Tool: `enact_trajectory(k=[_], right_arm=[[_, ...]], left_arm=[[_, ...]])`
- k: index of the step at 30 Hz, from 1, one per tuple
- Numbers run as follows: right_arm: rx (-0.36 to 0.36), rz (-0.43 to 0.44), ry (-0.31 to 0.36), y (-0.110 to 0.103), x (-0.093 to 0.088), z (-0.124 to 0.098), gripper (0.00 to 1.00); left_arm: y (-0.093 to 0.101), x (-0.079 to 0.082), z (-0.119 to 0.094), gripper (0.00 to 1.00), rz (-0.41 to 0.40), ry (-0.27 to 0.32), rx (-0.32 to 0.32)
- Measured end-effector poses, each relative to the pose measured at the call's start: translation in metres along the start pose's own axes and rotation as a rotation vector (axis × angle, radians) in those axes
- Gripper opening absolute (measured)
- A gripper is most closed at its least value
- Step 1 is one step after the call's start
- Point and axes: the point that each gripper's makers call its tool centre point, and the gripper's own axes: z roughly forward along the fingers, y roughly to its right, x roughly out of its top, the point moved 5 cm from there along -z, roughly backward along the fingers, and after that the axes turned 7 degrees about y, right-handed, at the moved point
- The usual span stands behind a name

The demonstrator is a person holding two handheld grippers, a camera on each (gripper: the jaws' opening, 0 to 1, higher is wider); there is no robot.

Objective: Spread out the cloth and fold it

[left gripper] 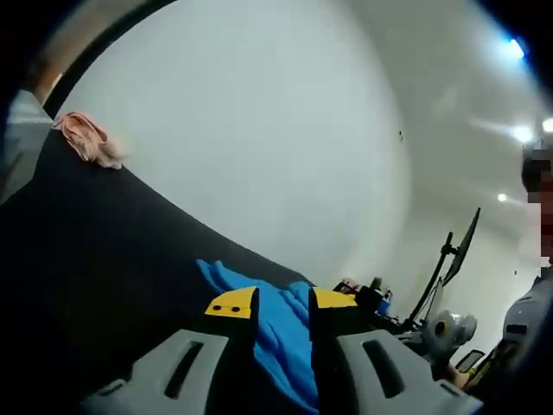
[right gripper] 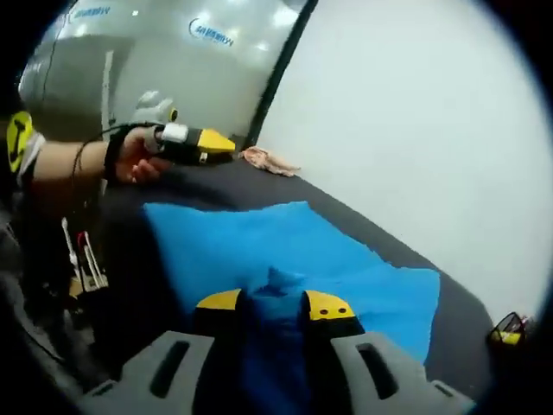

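Observation:
A blue cloth (right gripper: 328, 259) lies spread flat on the black table (right gripper: 216, 186). My right gripper (right gripper: 275, 303) is shut on a bunched fold of its near edge, and the cloth puckers up between the yellow tips. My left gripper (right gripper: 220, 143), held in a hand, hovers above the table past the cloth's far corner with its yellow tips together and no cloth in them. In the left gripper view, the blue cloth (left gripper: 276, 316) shows on the table (left gripper: 112, 259) beyond and below the narrow gap of the left gripper (left gripper: 283, 303).
A crumpled pink cloth (right gripper: 268, 160) (left gripper: 91, 140) lies at the table's far end by the white wall. A small yellow and black object (right gripper: 508, 330) sits near the table's edge. A person (left gripper: 531, 311), a monitor arm (left gripper: 449, 259) and clutter stand beside the table.

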Motion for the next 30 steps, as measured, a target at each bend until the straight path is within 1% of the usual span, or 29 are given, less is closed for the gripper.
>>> enact_trajectory(k=[1, 2, 4, 5, 6, 8, 11, 12, 16, 18, 19, 20, 21, 22, 24, 25, 26, 27, 28, 29, 30], right_arm=[[0.005, -0.001, -0.003, 0.001, -0.002, 0.001, 0.14], [0.001, -0.006, -0.002, 0.004, -0.006, 0.004, 0.03], [0.002, -0.008, -0.009, 0.008, -0.009, 0.006, 0.03], [-0.008, 0.006, 0.003, 0.011, -0.007, 0.005, 0.02], [-0.019, 0.049, 0.047, 0.015, -0.001, 0.003, 0.02], [-0.018, 0.085, 0.114, 0.022, 0.012, 0.001, 0.02], [-0.027, 0.114, 0.204, 0.026, 0.035, -0.005, 0.02], [-0.002, 0.109, 0.22, 0.023, 0.042, -0.005, 0.02], [0.028, 0.082, 0.221, 0.013, 0.05, -0.003, 0.02], [0.065, 0.1, 0.2, 0.005, 0.044, 0.001, 0.02], [0.096, 0.104, 0.16, -0.002, 0.036, 0.003, 0.02], [0.096, 0.106, 0.159, -0.005, 0.034, 0.004, 0.02], [0.125, 0.09, 0.148, -0.012, 0.03, 0.004, 0.02], [0.134, 0.085, 0.138, -0.014, 0.027, 0.004, 0.02], [0.138, 0.114, 0.139, -0.019, 0.024, 0.002, 0.02], [0.152, 0.123, 0.14, -0.02, 0.024, 0.002, 0.02], [0.169, 0.125, 0.132, -0.022, 0.022, 0.002, 0.02], [0.165, 0.122, 0.129, -0.021, 0.023, 0.0, 0.02], [0.134, 0.137, 0.192, -0.017, 0.031, -0.001, 0.02], [0.129, 0.103, 0.25, -0.012, 0.041, -0.004, 0.02], [0.118, 0.087, 0.256, -0.009, 0.045, -0.006, 0.02]], left_arm=[[0.0, 0.0, 0.0, 0.21, -0.001, -0.002, -0.002], [-0.001, 0.0, 0.0, 0.21, -0.002, -0.002, -0.003], [0.0, 0.0, 0.0, 0.21, -0.003, -0.002, -0.005], [-0.001, 0.0, 0.0, 0.21, -0.002, -0.002, -0.005], [0.0, 0.0, 0.0, 0.21, -0.002, 0.0, -0.005], [0.001, 0.0, -0.001, 0.21, -0.004, 0.003, -0.006], [0.0, 0.0, 0.0, 0.21, -0.008, 0.002, -0.002], [0.0, -0.001, 0.001, 0.21, -0.006, -0.001, -0.001], [0.0, -0.003, 0.002, 0.21, 0.004, -0.014, 0.003], [0.0, -0.003, 0.002, 0.21, 0.005, -0.015, 0.005], [0.0, -0.003, 0.002, 0.21, 0.005, -0.015, 0.006], [0.001, -0.004, 0.002, 0.21, 0.005, -0.016, 0.008], [0.001, -0.004, 0.002, 0.21, 0.005, -0.016, 0.009], [0.0, -0.004, 0.002, 0.21, 0.004, -0.016, 0.01], [0.0, -0.004, 0.003, 0.21, 0.005, -0.019, 0.012], [0.0, -0.005, 0.003, 0.21, 0.007, -0.021, 0.013], [0.0, -0.005, 0.003, 0.21, 0.008, -0.022, 0.012], [0.001, -0.005, 0.003, 0.21, 0.009, -0.024, 0.012], [0.001, -0.005, 0.003, 0.21, 0.009, -0.024, 0.012], [0.001, -0.005, 0.003, 0.21, 0.009, -0.023, 0.011], [0.001, -0.005, 0.003, 0.21, 0.008, -0.021, 0.01]])
